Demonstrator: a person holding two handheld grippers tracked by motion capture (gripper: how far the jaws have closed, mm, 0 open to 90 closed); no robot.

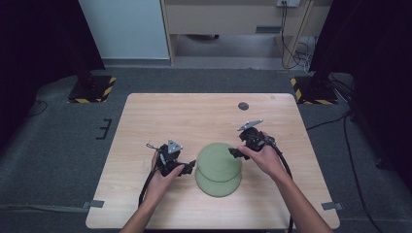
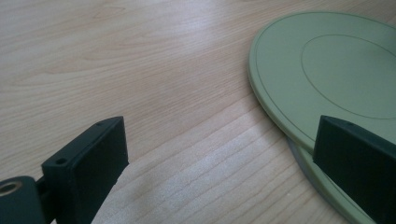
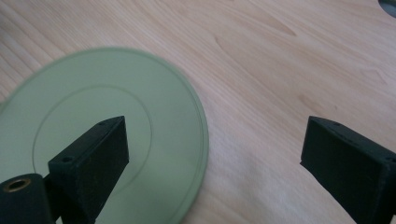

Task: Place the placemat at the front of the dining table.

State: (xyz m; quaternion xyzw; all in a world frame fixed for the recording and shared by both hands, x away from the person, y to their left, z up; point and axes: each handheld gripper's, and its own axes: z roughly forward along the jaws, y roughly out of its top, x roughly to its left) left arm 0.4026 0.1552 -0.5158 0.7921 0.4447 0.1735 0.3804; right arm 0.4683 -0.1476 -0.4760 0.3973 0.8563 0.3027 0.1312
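Plates, two green ones (image 1: 218, 167) stacked off-centre, lay mid-tabletop (image 1: 160, 116). Our left gripper (image 1: 190, 166) and right gripper (image 1: 234, 152) flanked them, fingers spread and empty. Next, we judged, came gripping the upper plate's rim.

Each gripper is built as a black housing. A grey three-cornered plate is mounted on top of the left gripper (image 1: 188, 168) and of the right gripper (image 1: 234, 152), and a black cable is trailed from the rear of each. The jaws are formed as flat black rectangular blocks with small screw holes at the corners. A brass-coloured bushing (image 2: 8, 188) is fitted beside one jaw. The forearms are bare; no sleeves are worn.
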